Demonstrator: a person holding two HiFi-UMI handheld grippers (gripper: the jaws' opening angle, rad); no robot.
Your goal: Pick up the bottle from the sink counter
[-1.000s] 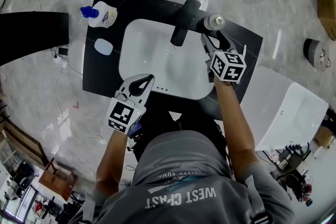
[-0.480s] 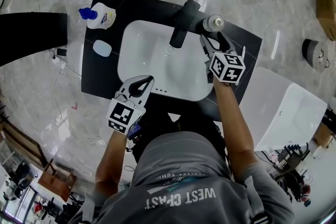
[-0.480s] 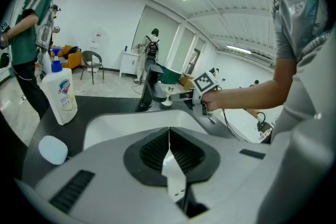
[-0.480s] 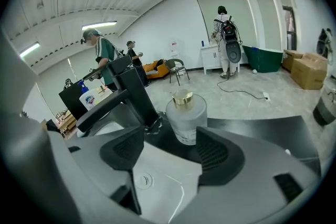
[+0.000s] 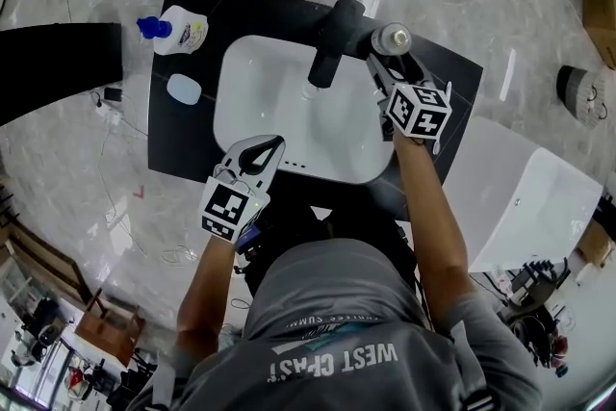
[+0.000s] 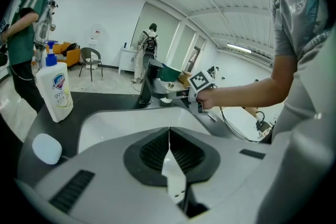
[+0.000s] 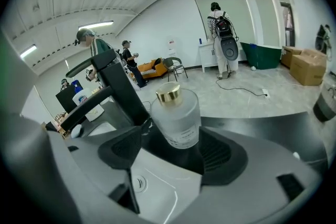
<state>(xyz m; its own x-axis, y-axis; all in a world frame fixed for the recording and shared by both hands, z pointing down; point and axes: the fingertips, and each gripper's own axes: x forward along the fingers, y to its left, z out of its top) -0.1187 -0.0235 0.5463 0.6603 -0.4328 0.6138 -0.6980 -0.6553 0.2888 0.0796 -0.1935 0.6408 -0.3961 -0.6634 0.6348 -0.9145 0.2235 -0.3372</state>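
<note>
A frosted glass bottle point(image 5: 393, 39) with a gold cap stands on the black sink counter point(image 5: 452, 77), just right of the black faucet point(image 5: 330, 38). My right gripper point(image 5: 393, 64) reaches at it from the near side. In the right gripper view the bottle point(image 7: 177, 118) stands upright between the two dark pads while the jaws are opening, with a gap showing on its left side. My left gripper point(image 5: 272, 144) hangs over the near rim of the white basin point(image 5: 289, 111). Its jaws point(image 6: 169, 136) are shut with nothing between them.
A white pump bottle with a blue top point(image 5: 178, 27) and a small pale oval object point(image 5: 184, 89) sit on the counter's left part. A white tub-like unit point(image 5: 525, 207) stands to the right of the counter. People stand in the room behind.
My right gripper has moved a little further toward the frosted bottle and its jaws have spread wider. The bottle and my left gripper have stayed put.
</note>
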